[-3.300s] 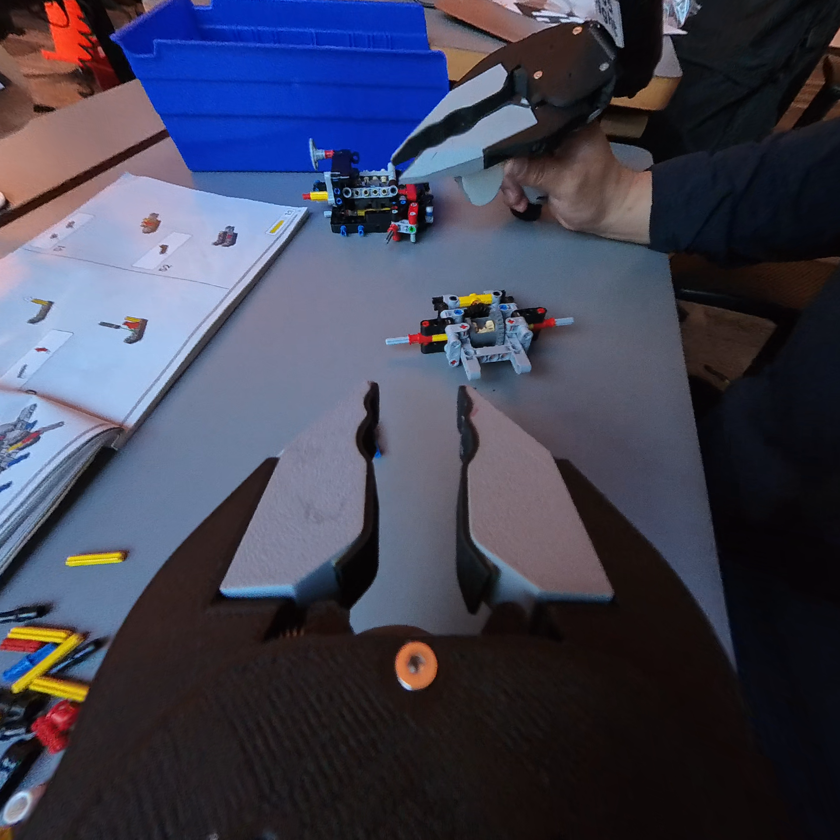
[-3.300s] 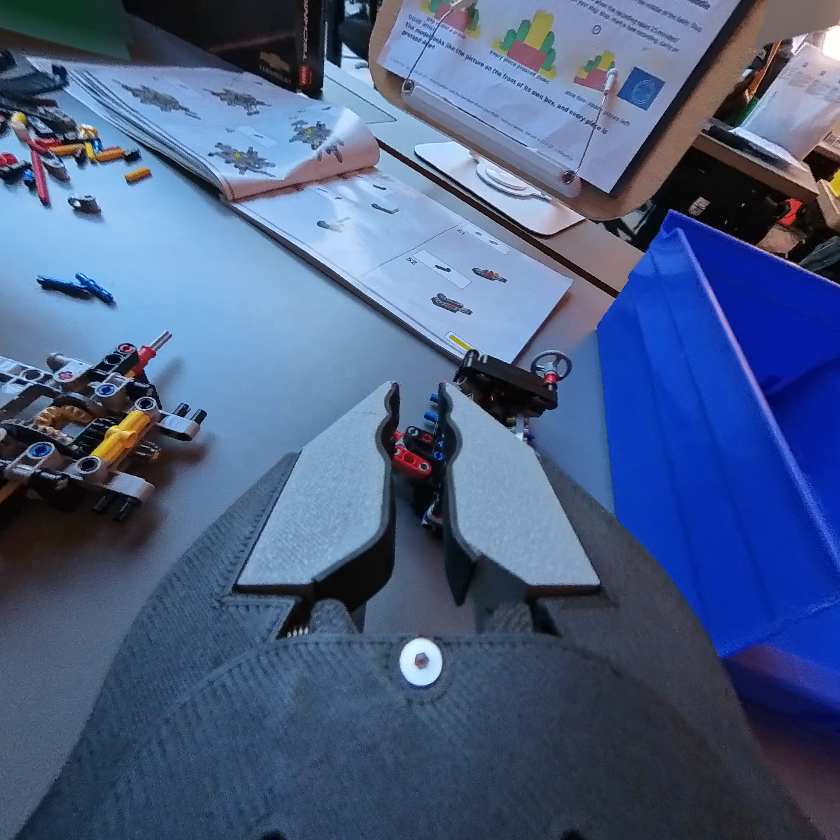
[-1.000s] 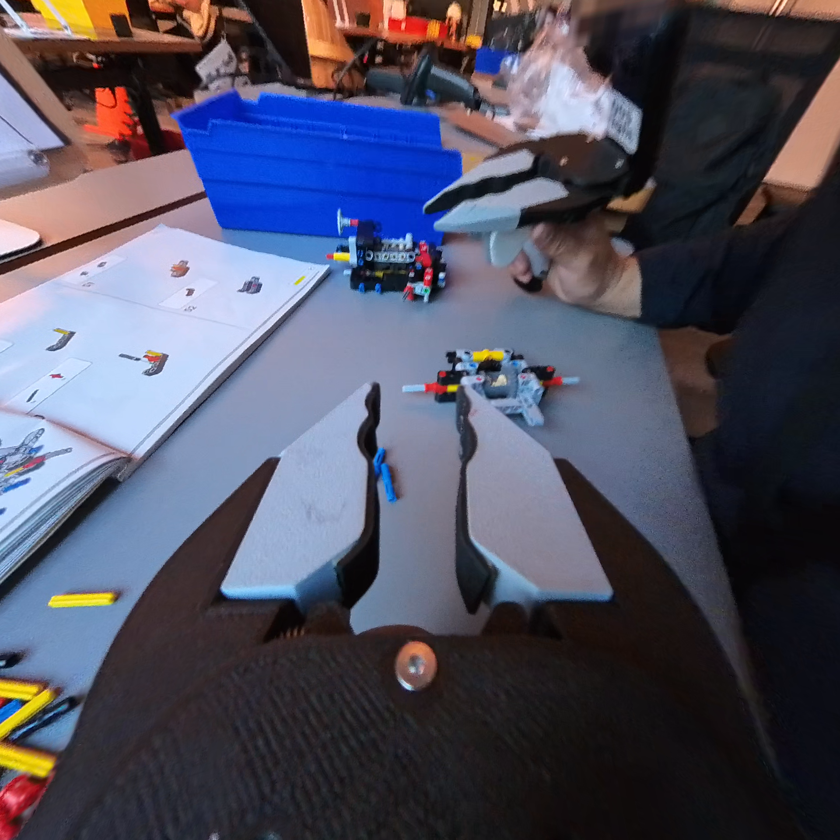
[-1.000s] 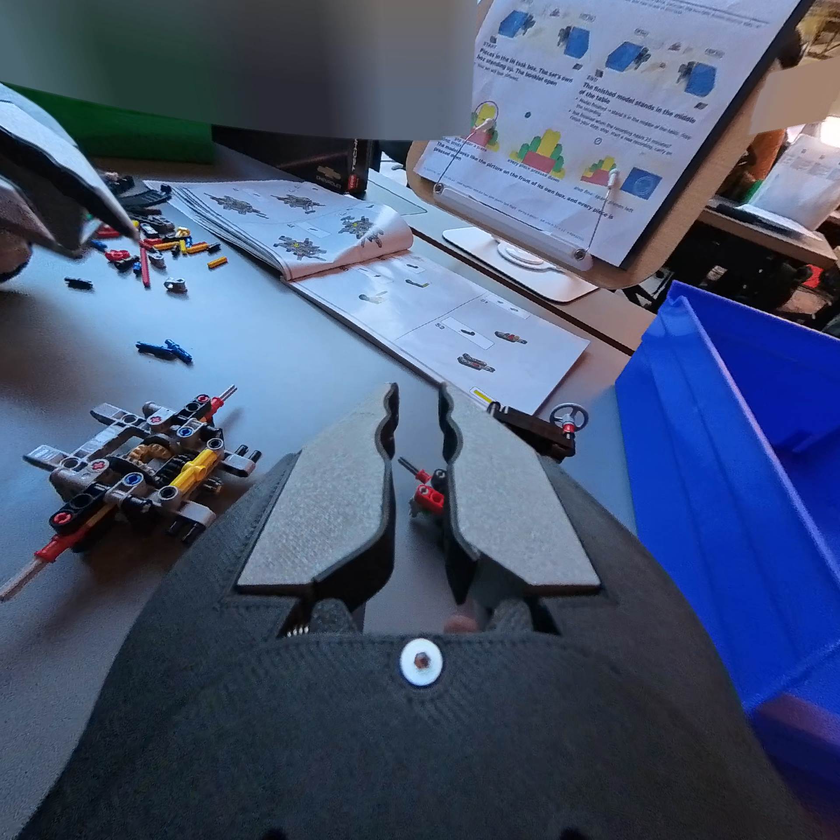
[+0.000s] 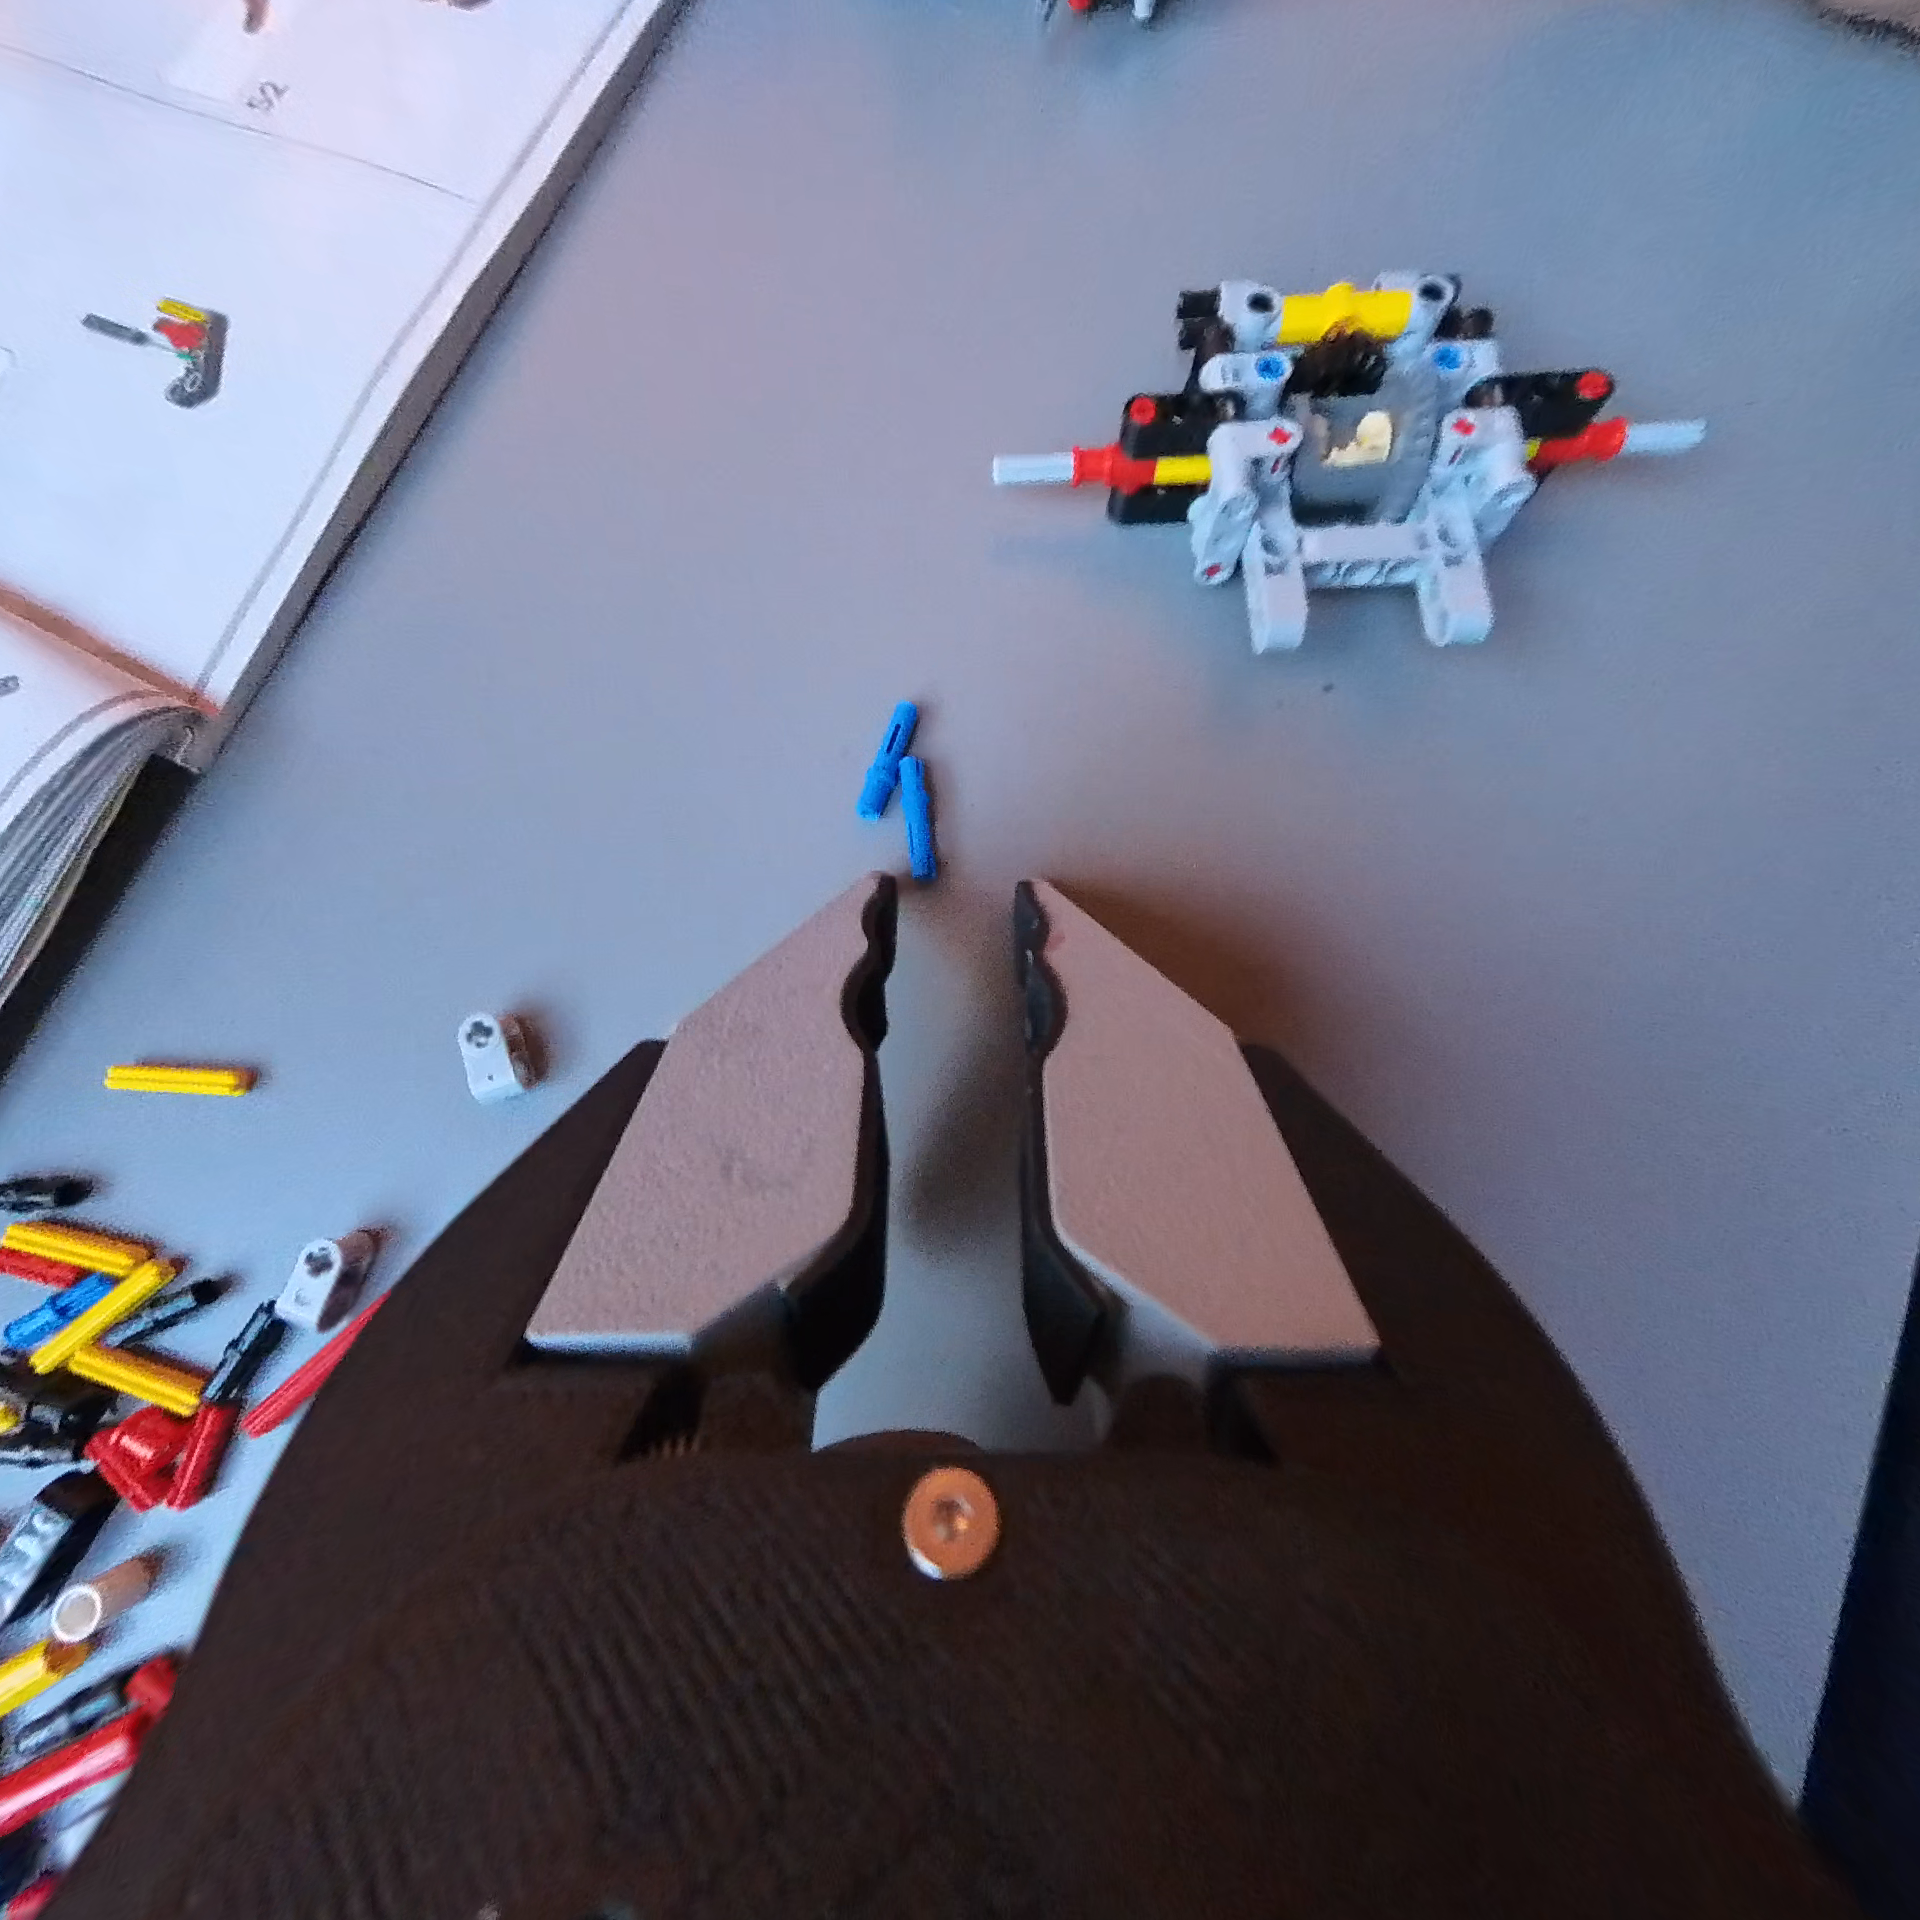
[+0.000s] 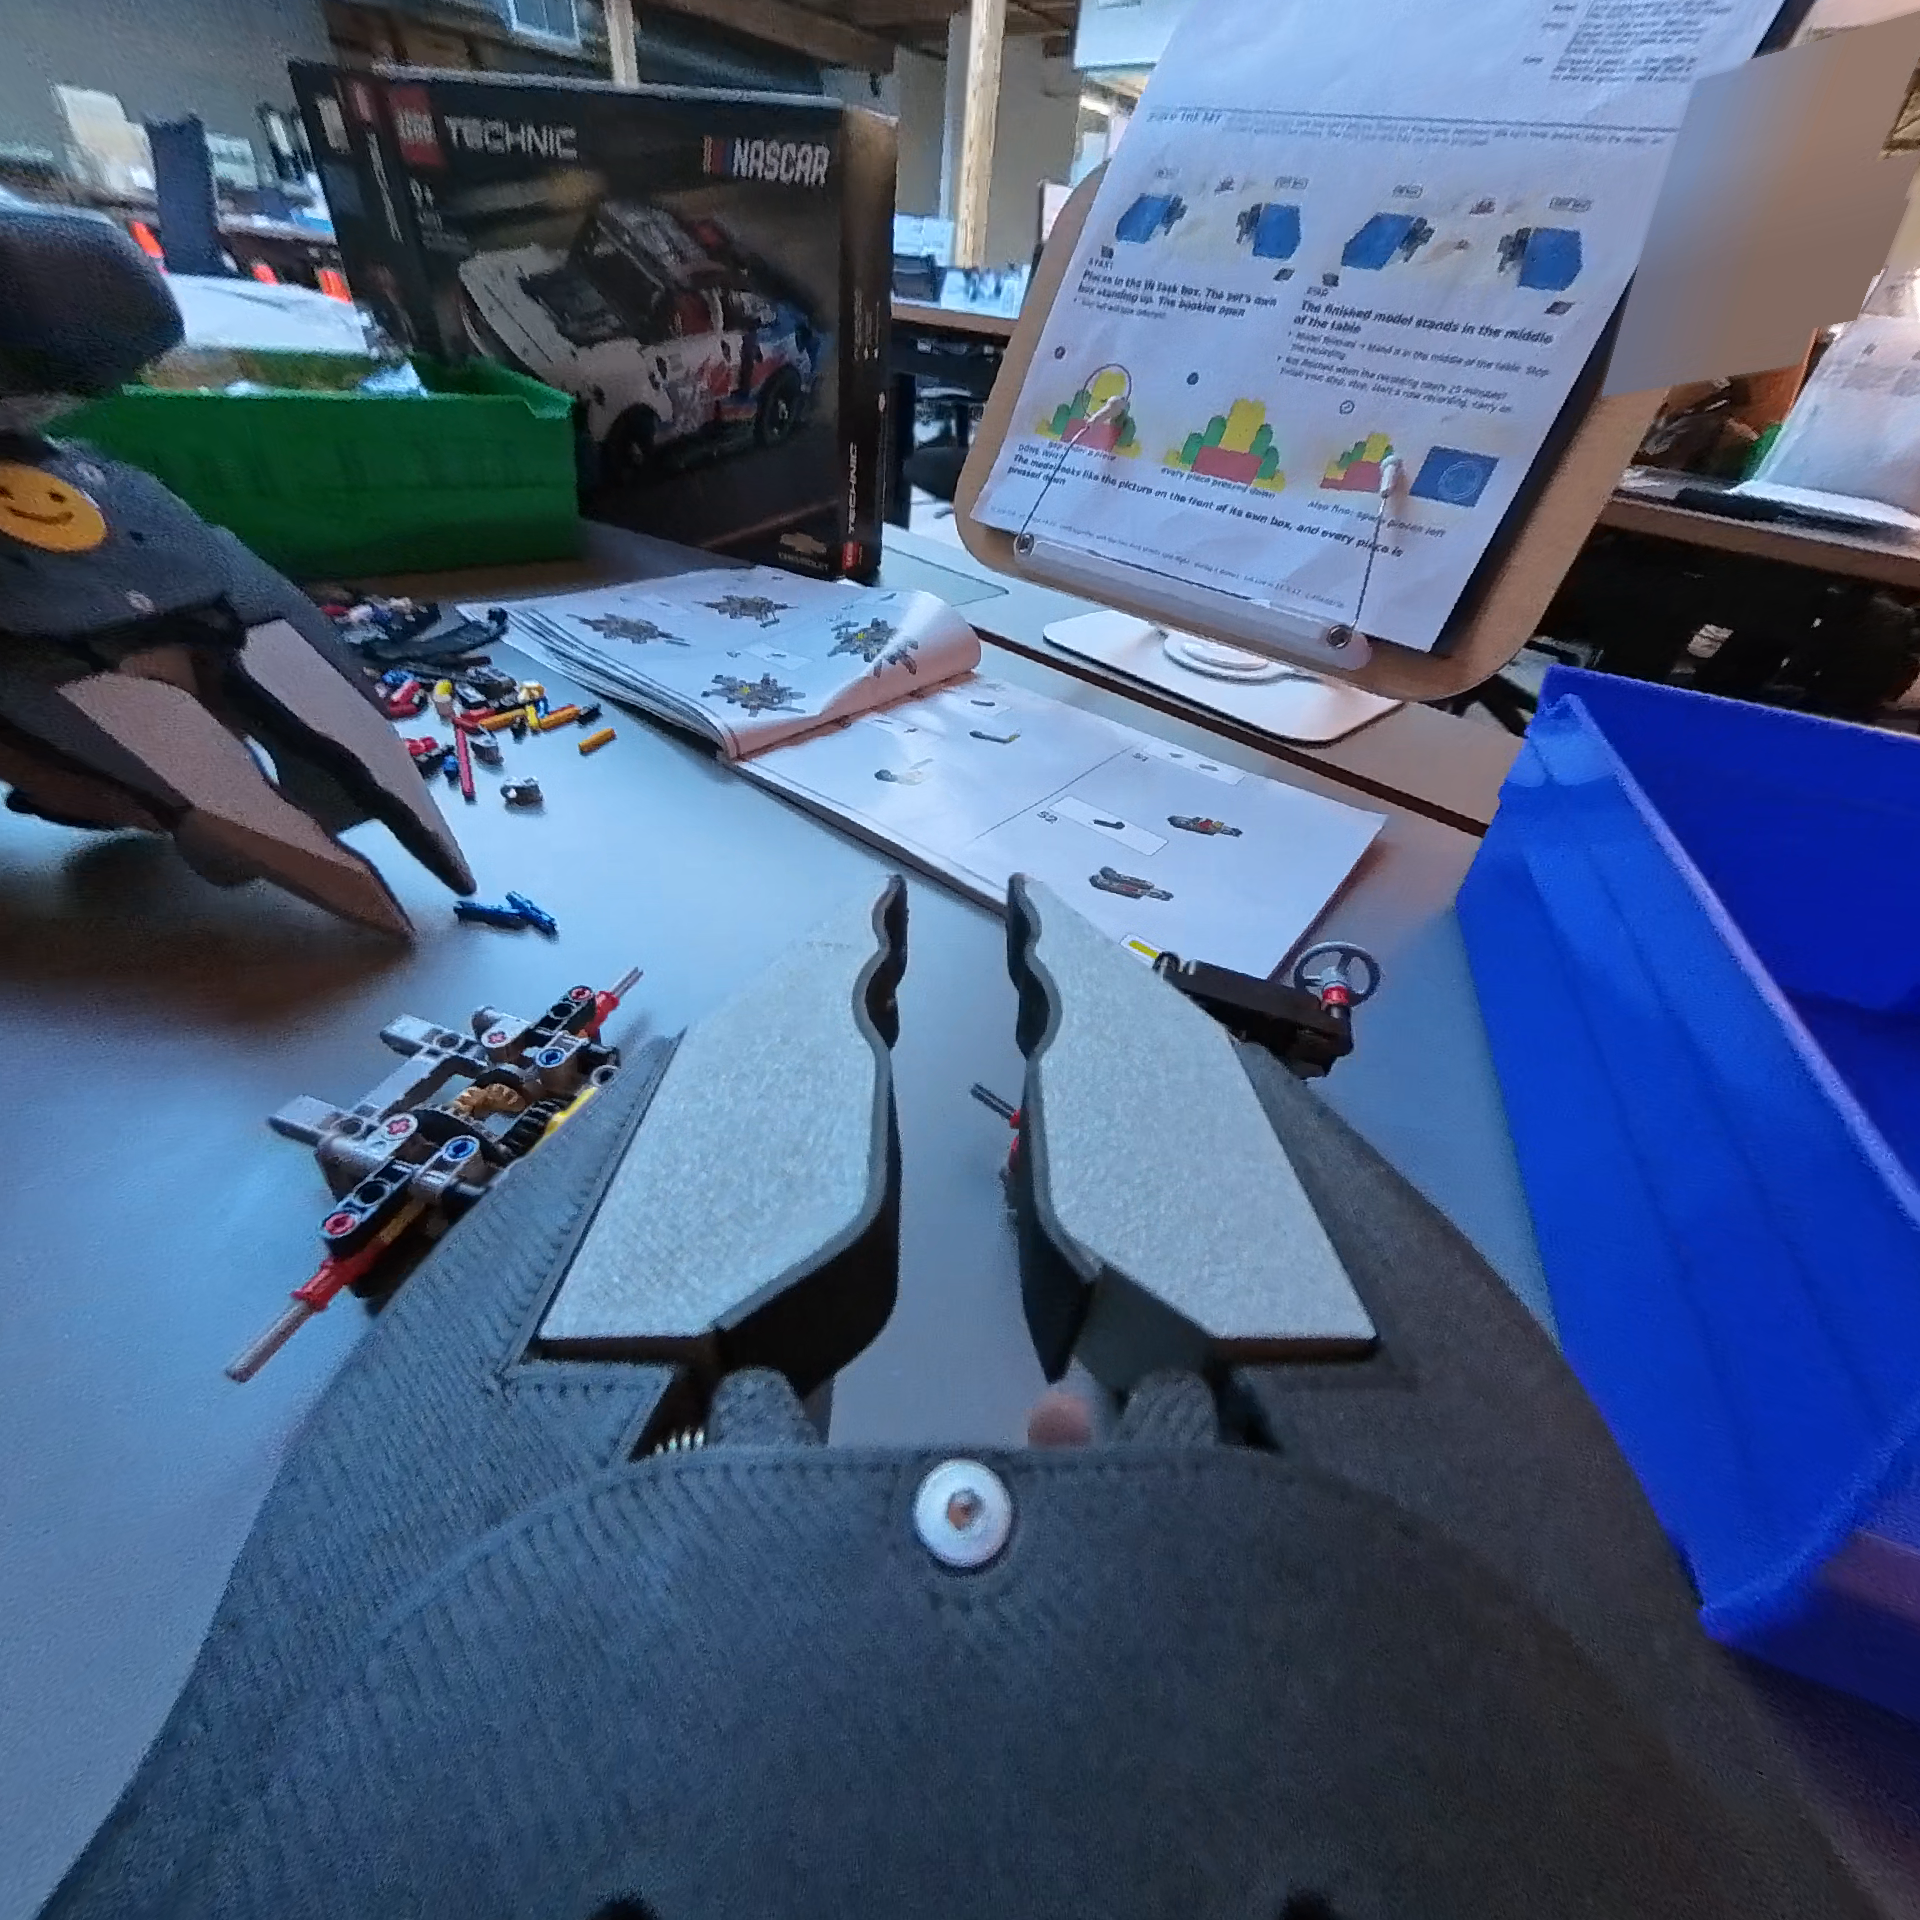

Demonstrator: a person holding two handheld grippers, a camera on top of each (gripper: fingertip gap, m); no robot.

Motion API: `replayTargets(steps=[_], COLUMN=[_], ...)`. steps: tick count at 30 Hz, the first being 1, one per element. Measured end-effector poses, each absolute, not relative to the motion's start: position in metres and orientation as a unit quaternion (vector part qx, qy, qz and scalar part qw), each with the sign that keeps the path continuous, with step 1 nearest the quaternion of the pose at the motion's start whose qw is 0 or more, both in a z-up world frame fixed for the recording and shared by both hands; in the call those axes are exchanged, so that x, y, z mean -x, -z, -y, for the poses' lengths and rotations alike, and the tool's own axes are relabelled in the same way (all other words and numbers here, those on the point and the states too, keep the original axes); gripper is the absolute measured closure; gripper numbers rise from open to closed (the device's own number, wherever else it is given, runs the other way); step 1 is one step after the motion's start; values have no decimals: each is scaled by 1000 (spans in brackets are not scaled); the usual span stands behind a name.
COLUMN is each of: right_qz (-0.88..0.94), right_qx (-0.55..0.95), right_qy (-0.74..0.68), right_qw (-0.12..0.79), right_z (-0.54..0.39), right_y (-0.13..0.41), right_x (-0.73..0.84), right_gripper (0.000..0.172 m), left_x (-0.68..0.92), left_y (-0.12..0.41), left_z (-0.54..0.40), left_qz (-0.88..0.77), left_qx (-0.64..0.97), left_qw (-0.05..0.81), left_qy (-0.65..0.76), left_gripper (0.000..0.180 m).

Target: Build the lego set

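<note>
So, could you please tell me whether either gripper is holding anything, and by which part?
Nothing is held. The left gripper is open just short of two blue pins; the right gripper is open above the table.

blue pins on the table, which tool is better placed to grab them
Probably the left tool: it is open with its tips just short of the two blue pins. The right tool is open too, but farther away above the black assembly.

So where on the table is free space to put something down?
Free: the grey stretch between the open booklet and the small brick model, beyond the two blue pins. Crowded: the loose parts pile left of the left gripper.
</note>
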State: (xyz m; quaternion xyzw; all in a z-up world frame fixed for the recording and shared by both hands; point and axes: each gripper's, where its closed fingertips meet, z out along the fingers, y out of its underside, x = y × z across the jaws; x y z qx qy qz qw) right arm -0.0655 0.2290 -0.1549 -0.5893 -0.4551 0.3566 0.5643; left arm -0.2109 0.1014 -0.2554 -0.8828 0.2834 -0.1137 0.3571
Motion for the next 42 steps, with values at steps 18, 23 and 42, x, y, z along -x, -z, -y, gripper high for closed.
replayTargets(steps=[18,23,42], right_qz=[561,610,607], right_qx=[554,533,507], right_qy=[-472,-479,-491], right_qw=[394,339,365], right_z=[-129,-74,-62], right_y=[174,177,173], right_x=[78,90,92], right_gripper=[134,132,165], left_x=[160,107,91], left_y=[214,177,184], left_z=[-85,-57,-62], left_qz=[-395,-545,-549], left_qx=[815,694,661], left_qw=[400,444,475], left_qy=[141,153,191], left_gripper=[178,178,178])
